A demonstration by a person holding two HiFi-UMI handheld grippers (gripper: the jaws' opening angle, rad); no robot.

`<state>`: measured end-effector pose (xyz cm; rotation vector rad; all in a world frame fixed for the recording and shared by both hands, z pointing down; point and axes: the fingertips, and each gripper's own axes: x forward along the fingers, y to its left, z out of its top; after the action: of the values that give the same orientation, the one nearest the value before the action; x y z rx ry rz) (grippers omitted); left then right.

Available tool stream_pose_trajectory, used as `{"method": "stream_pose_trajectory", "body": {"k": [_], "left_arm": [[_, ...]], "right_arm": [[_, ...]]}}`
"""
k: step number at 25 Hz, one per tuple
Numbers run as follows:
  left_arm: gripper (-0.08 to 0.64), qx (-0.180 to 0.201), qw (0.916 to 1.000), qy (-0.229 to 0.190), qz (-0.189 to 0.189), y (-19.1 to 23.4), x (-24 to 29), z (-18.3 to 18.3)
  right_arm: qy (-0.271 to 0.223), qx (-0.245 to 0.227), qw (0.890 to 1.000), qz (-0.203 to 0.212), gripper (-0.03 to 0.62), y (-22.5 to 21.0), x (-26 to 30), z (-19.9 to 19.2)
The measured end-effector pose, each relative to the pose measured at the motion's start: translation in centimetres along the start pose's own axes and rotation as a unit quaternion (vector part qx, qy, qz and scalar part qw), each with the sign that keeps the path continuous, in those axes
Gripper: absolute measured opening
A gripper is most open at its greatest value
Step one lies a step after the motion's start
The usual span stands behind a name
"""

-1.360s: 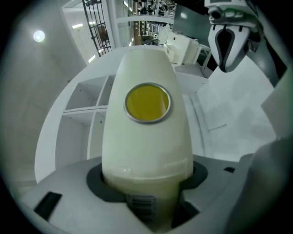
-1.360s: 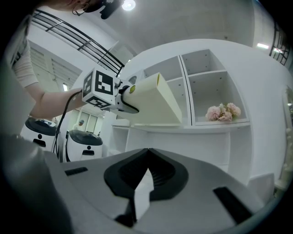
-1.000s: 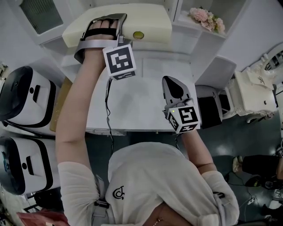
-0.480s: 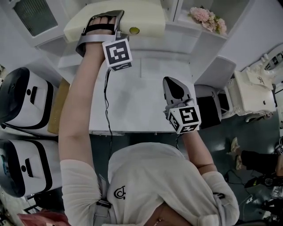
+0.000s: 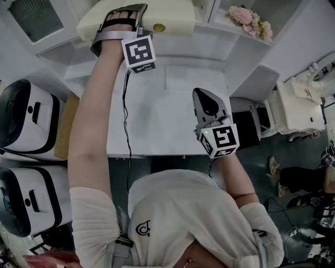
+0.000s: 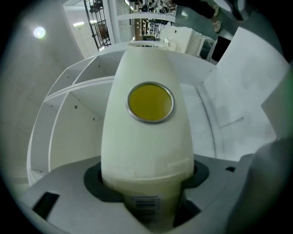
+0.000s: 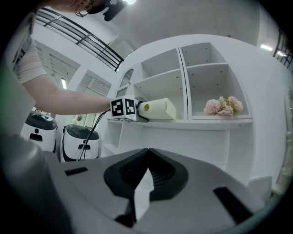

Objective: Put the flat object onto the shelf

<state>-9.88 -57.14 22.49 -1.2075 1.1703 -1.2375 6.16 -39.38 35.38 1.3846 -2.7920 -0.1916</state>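
Flat object (image 5: 172, 13) moved deeper into shelf compartment (image 7: 160, 84), flowers (image 5: 250, 22) in next compartment (image 7: 215, 77)

Head view: flat object (image 5: 175, 18) far end cut off at top edge. Left gripper view: its bulk hides any contact with shelf (image 6: 68, 123). Bystander's legs (image 5: 303, 180) cropped at right edge.

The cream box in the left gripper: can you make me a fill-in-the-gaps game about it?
The left gripper is shut on the cream box, which has a round ____ spot. The flowers on the white shelf are ____. The right gripper holds ____.
Missing words: yellow; pink; nothing.
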Motion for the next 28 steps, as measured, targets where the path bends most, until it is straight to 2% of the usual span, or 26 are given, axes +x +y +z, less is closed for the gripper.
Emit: {"method": "stream_pose_trajectory", "body": {"k": [11, 15, 17, 18, 19, 20, 21, 23, 28], "left_arm": [[0.321, -0.022, 0.9983, -0.024, -0.048, -0.3, 0.4, -0.1], [0.335, -0.039, 0.9959, -0.021, -0.079, -0.3, 1.0, -0.1], [0.344, -0.044, 0.9921, -0.012, -0.117, -0.8, 1.2, -0.1], [0.418, -0.048, 0.9869, -0.005, -0.154, -1.7, 1.3, -0.1], [0.534, -0.051, 0.9797, 0.002, -0.194, -2.6, 1.3, -0.1], [0.566, -0.049, 0.974, 0.01, -0.221, -3.3, 1.4, -0.2], [0.566, -0.04, 0.9717, 0.017, -0.232, -3.6, 1.6, -0.2], [0.566, -0.027, 0.9723, 0.026, -0.231, -3.6, 2.1, -0.3], [0.574, -0.048, 0.9775, 0.028, -0.204, -3.4, 4.3, 0.4]], "right_arm": [[0.005, 0.001, 1.0, -0.005, 0.009, 0.9, 0.8, -0.1], [0.011, 0.004, 1.0, -0.012, 0.009, 0.8, 0.7, -0.4], [0.015, 0.0, 1.0, -0.015, 0.009, 0.9, 0.6, -0.4], [0.017, -0.002, 1.0, -0.017, 0.009, 0.9, 0.5, -0.4], [0.019, -0.004, 1.0, -0.019, 0.009, 0.9, 0.3, -0.4], [0.021, -0.005, 1.0, -0.022, 0.009, 0.9, 0.1, -0.4], [0.021, -0.004, 0.999, -0.025, 0.009, 0.8, -0.2, -0.4], [0.023, -0.002, 0.999, -0.031, 0.009, 0.6, -0.6, -0.6], [0.033, 0.004, 0.998, -0.047, 0.009, -0.6, -1.4, -1.4]]}}
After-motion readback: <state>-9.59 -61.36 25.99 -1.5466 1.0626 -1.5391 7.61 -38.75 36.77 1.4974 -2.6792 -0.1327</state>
